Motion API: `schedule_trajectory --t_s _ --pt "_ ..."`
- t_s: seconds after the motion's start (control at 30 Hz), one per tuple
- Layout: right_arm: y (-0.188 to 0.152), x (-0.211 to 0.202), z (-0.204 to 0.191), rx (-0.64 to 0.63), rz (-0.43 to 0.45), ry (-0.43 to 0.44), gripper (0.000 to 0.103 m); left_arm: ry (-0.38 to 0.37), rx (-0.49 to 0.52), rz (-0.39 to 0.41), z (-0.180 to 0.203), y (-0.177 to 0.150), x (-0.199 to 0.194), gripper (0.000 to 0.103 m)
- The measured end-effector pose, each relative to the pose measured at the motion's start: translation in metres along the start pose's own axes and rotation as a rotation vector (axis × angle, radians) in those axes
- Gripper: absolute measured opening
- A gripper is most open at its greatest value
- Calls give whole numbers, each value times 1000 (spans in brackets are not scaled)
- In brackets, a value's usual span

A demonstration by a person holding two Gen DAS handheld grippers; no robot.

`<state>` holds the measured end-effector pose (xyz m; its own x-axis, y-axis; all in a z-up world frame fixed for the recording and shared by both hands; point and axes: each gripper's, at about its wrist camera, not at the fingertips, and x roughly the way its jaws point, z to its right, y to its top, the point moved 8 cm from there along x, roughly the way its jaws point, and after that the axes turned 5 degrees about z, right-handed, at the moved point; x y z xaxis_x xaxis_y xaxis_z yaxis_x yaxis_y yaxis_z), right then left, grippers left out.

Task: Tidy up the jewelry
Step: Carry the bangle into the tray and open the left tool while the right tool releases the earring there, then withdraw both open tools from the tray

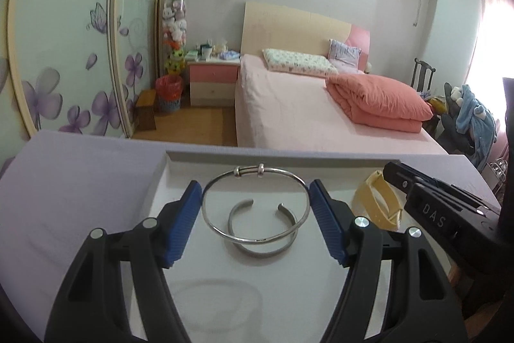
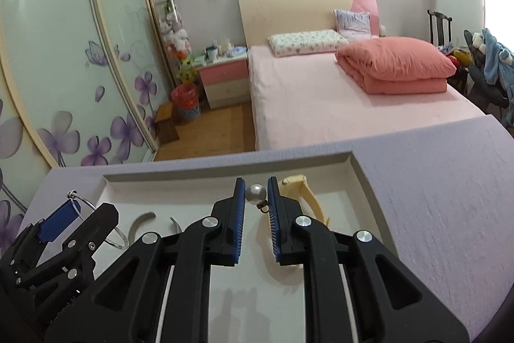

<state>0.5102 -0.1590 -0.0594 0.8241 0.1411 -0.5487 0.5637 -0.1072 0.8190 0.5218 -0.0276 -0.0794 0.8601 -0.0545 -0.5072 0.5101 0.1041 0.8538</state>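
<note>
My left gripper (image 1: 256, 198) is shut on a thin silver bangle (image 1: 257, 241), gripped across its width and held above the white recessed tray (image 1: 180, 182). Under it an open silver cuff (image 1: 261, 251) lies in the tray. A cream yellow bracelet (image 1: 380, 208) lies at the tray's right. My right gripper (image 2: 256, 193) is shut on a pearl earring (image 2: 255, 194), held above the tray over the yellow bracelet (image 2: 310, 195). In the right wrist view the left gripper (image 2: 64, 224) with the bangle (image 2: 117, 241) is at lower left, and parts of the cuff (image 2: 141, 221) show.
The tray is sunk into a lavender foam board (image 1: 80, 182), which also shows in the right wrist view (image 2: 433, 198). Beyond its far edge are a pink bed (image 1: 305, 111), a nightstand (image 1: 212, 79) and flowered wardrobe doors (image 1: 64, 53).
</note>
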Motion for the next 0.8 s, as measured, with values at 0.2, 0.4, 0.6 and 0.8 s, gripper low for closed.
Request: schedule_trajectory --t_s 0.2,0.4,0.6,0.8 --pt "0 -1 4 21 -2 1 45 -3 7 -9 0 -9 2 68" --pt "3 -3 8 47 4 -3 45 5 15 0 0 -9 -2 68" --pt "5 -5 9 48 16 -10 45 15 4 8 -4 -9 -8 68" --pt "6 -13 13 46 35 -17 46 26 1 28 -10 -7 -18 70"
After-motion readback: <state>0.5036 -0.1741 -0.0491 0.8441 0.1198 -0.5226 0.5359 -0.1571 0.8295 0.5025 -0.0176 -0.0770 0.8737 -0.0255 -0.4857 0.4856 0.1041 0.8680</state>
